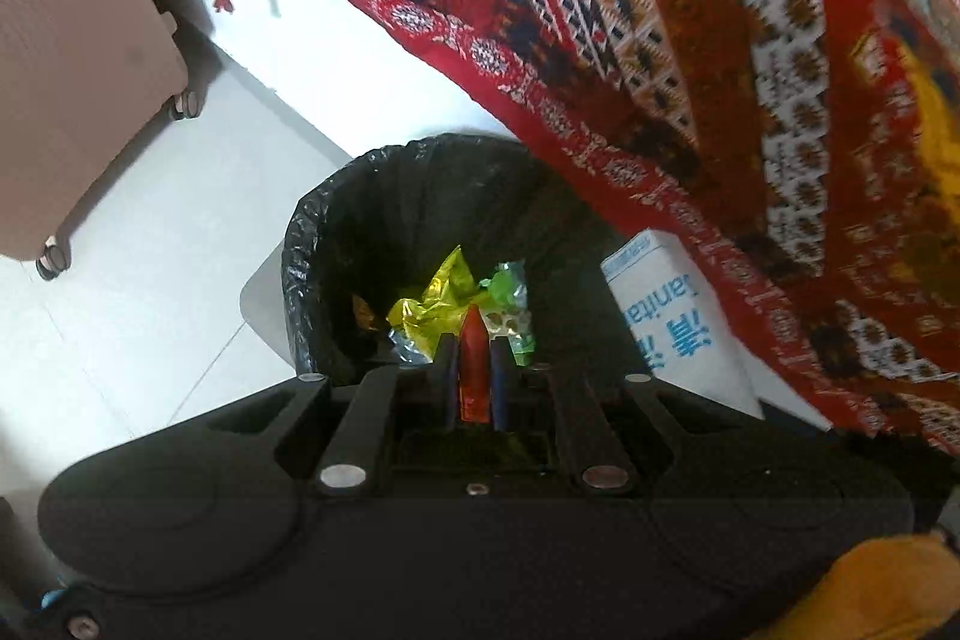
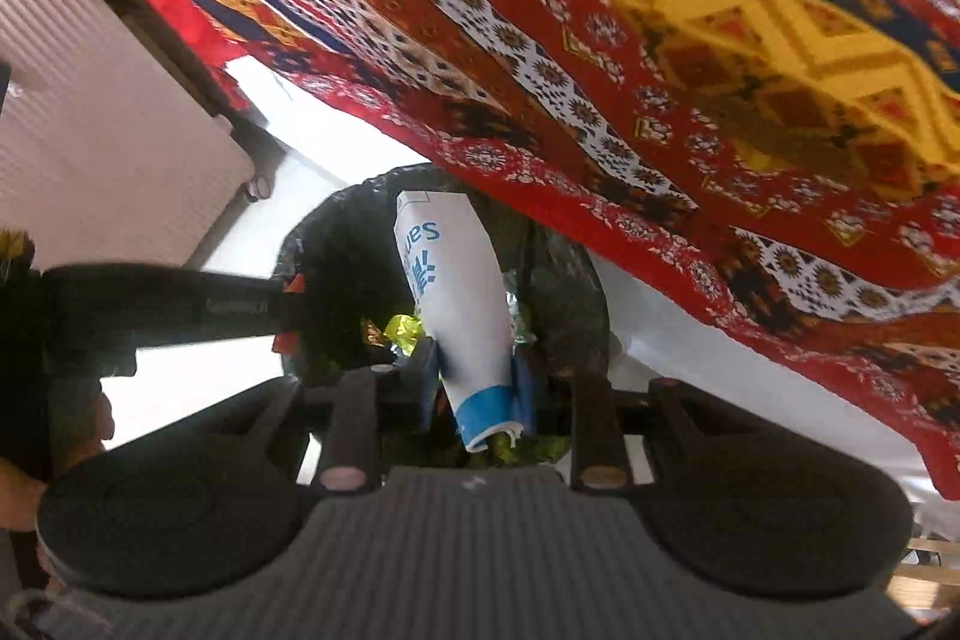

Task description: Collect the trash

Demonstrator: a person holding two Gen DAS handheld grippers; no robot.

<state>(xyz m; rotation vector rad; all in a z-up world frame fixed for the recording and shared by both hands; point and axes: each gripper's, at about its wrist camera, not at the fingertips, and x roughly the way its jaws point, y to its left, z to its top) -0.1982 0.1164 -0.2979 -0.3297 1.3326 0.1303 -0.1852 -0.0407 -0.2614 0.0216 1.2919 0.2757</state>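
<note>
My left gripper [image 1: 474,346] is clenched on a red wrapper [image 1: 473,370], its 2 fingers pressing the foil between them, right above the bin [image 1: 336,244] lined with a black bag; down inside lie yellow foil [image 1: 435,298] and a green wrapper [image 1: 509,283]. My right gripper [image 2: 477,382] grasps a white-and-blue tissue packet [image 2: 456,292] — pinched near its blue end, the rest sticking out over the same bin's mouth; in the left view that packet shows just beside the bin's right rim. The bin stands on white floor tiles [image 1: 150,232], close to the patterned red rug's [image 1: 690,40] edge; a beige suitcase [image 1: 72,70] on wheels stands well apart to the left.
</note>
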